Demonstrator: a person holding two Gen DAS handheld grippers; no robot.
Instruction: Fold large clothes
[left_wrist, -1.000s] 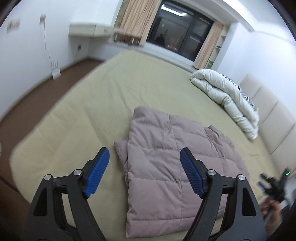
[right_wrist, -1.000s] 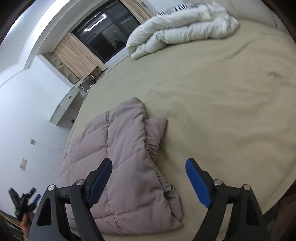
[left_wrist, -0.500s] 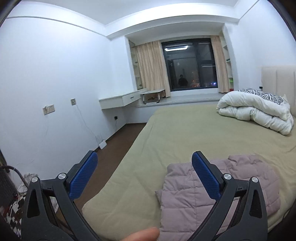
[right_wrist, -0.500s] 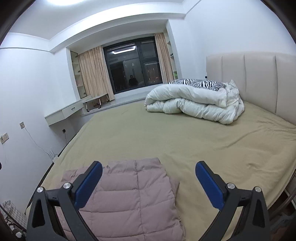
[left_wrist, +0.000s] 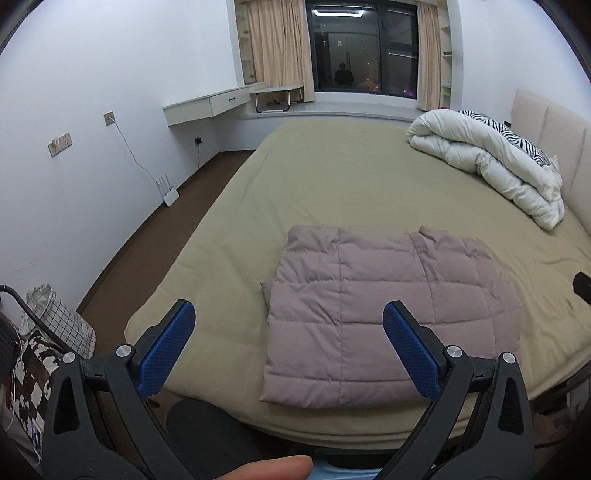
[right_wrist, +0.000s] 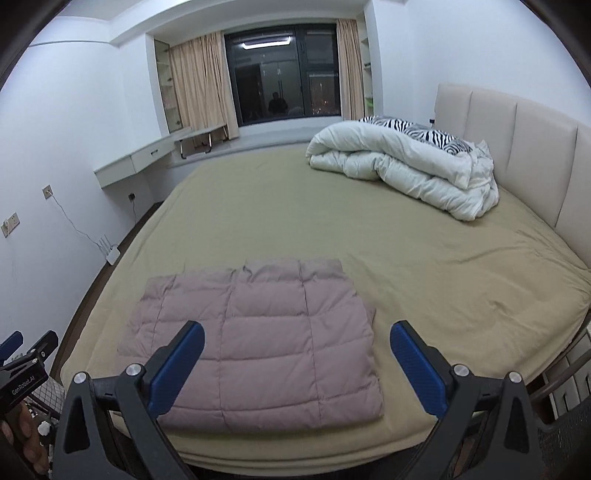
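A: What do we see first?

B: We see the bed (right_wrist: 424, 266), very wide, with a plain olive sheet. Most of its surface is bare, so around the garment there is a lot of free room, on the far side and toward the headboard (right_wrist: 517, 133).

A: And at the far corner?

B: There a white duvet (right_wrist: 406, 162) lies bundled near the headboard, well apart from our work.

A: Where is the jacket?

B: The padded jacket (left_wrist: 373, 317) is folded into a flat, nearly square shape. It lies close to the near edge of the bed, and its front edge runs almost along this edge. At the left a strip of bare sheet separates it from the side edge, and beyond is the dark floor (left_wrist: 159, 243) and the wall.

A: What about our grippers?

B: The left gripper (left_wrist: 288, 347) and the right gripper (right_wrist: 297, 365) are both released, the blue pads spread wide with nothing between them. Both hang above the near edge and touch no cloth.
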